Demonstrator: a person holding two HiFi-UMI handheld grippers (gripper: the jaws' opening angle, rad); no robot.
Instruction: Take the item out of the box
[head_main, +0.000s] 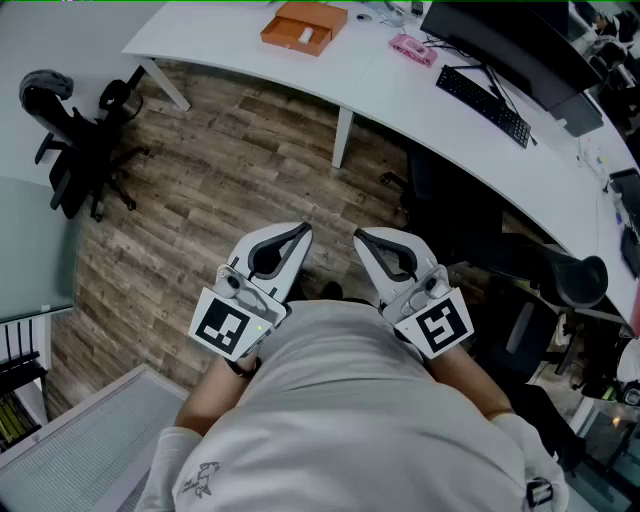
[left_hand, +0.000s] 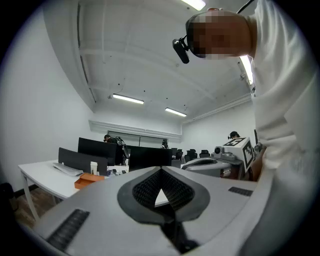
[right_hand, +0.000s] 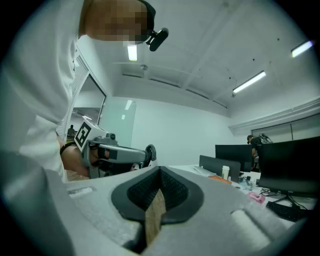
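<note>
An open orange box lies far off on the white desk; what it holds cannot be made out. The same box shows small in the left gripper view. I hold both grippers close to the person's chest, above the wood floor and well short of the desk. My left gripper has its jaws together with nothing in them. My right gripper is likewise shut and empty. Each gripper view shows the other gripper alongside.
A keyboard, a dark monitor and a pink item sit on the desk to the right of the box. One black office chair stands at the left and another at the right.
</note>
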